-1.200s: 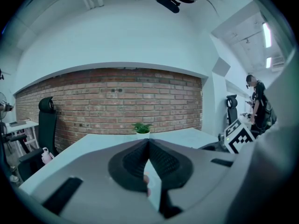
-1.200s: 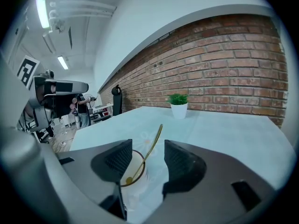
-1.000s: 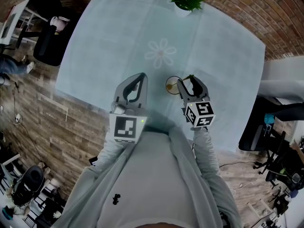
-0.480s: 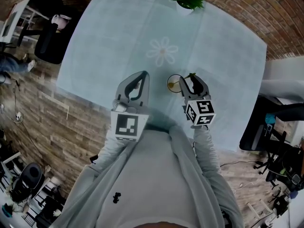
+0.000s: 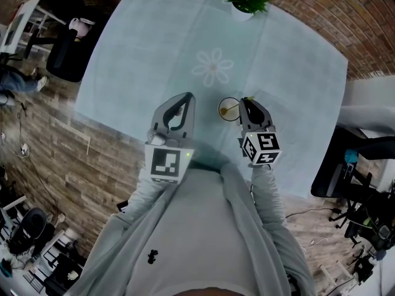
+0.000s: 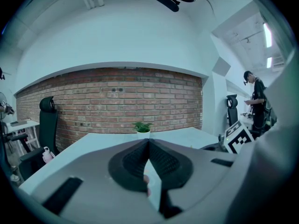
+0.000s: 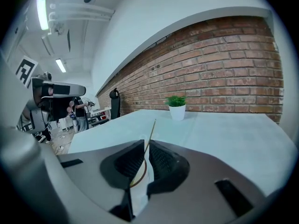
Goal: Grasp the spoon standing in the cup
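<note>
Pale cup (image 5: 228, 109) holds a spoon (image 7: 151, 129), right gripper (image 7: 146, 144) just clamped its handle, left gripper (image 6: 148, 142) closed empty; light-blue table (image 5: 154, 42), brick wall (image 7: 224, 73).

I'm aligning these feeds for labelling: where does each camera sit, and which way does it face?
Head view: on the person's head, looking steeply down at the table, cup, left claw and right claw; torso and sleeves show.
Left gripper view: on the left claw, looking along its shut jaws over the table towards the brick wall.
Right gripper view: on the right claw, whose jaws, just closing, pinch the spoon; it faces the same wall.
Shared: all three show the potted plant.
</note>
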Demonstrator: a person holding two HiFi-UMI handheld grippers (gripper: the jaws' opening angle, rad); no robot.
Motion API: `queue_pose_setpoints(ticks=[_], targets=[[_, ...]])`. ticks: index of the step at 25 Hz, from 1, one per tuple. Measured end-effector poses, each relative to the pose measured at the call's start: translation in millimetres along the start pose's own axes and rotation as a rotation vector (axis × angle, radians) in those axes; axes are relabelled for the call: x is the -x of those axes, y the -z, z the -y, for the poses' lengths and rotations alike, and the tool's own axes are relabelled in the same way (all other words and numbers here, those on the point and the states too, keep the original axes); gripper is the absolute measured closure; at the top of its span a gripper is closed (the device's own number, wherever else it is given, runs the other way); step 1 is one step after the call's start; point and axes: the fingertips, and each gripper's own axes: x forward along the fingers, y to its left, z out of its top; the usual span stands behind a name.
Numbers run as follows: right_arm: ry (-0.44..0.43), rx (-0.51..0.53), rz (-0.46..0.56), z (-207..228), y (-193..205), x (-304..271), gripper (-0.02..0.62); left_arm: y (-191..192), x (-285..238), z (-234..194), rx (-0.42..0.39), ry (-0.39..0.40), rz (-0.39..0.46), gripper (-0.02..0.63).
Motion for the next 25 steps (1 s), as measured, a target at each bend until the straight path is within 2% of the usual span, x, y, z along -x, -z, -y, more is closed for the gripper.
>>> queue_pose_setpoints(ticks=[4, 13, 25], targets=[[-0.018, -0.026, 0.013, -2.8, -4.5, 0.0, 0.562, 0.1, 1.3, -1.8, 0.018, -0.012, -0.006, 0.589], [-0.037, -0.053, 0.039, -6.7, -18.9, 3.1, 0.577, -6.7, 3.3, -7.6, -0.002, -0.012, 0.018, 0.589], [-0.051, -0.014, 0.088, -22.5, -45.2, 21.2, 0.577, -23.2, 3.2, -7.5, -0.017, 0.016, 0.063, 0.589]])
